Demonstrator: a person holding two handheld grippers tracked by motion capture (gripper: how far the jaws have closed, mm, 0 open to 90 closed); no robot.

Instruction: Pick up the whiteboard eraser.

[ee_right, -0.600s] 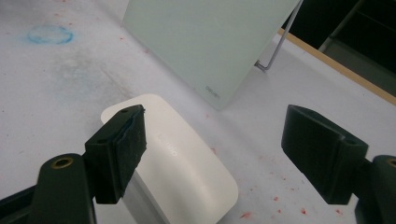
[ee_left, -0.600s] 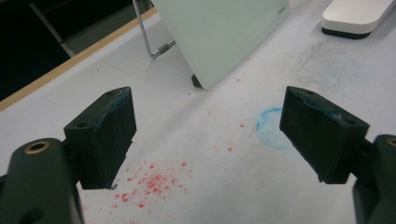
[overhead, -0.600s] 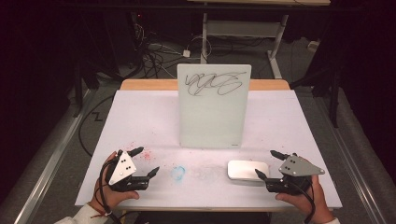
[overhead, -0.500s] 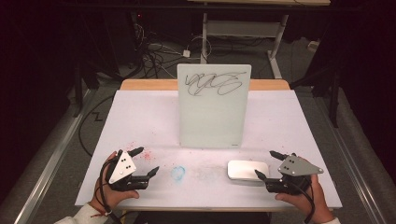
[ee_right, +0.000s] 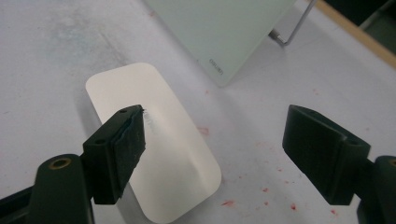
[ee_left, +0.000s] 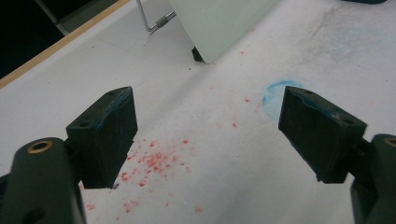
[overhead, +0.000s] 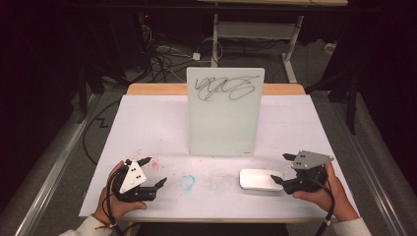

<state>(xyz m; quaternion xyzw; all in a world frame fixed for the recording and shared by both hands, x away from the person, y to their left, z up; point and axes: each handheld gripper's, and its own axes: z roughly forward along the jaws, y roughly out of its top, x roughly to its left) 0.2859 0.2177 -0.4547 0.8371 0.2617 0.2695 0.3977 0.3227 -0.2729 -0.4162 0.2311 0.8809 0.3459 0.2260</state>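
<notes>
Right claw [overhead: 283,169] open, one jaw over the white eraser [overhead: 260,180], no grip; left claw [overhead: 153,172] open, empty above the bench [overhead: 147,123].

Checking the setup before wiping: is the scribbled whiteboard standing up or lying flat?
Standing. The whiteboard rises nearly upright from the table, propped by a wire stand behind it.

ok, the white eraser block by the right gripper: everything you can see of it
The white block is a flat oblong with rounded corners and a smooth, matte, slightly domed top; what it is made of cannot be told. It lies flat on the white table cover, in front of the upright board and apart from it. The right gripper is open; one jaw tip hangs over the block's near end, contact unclear.
</notes>
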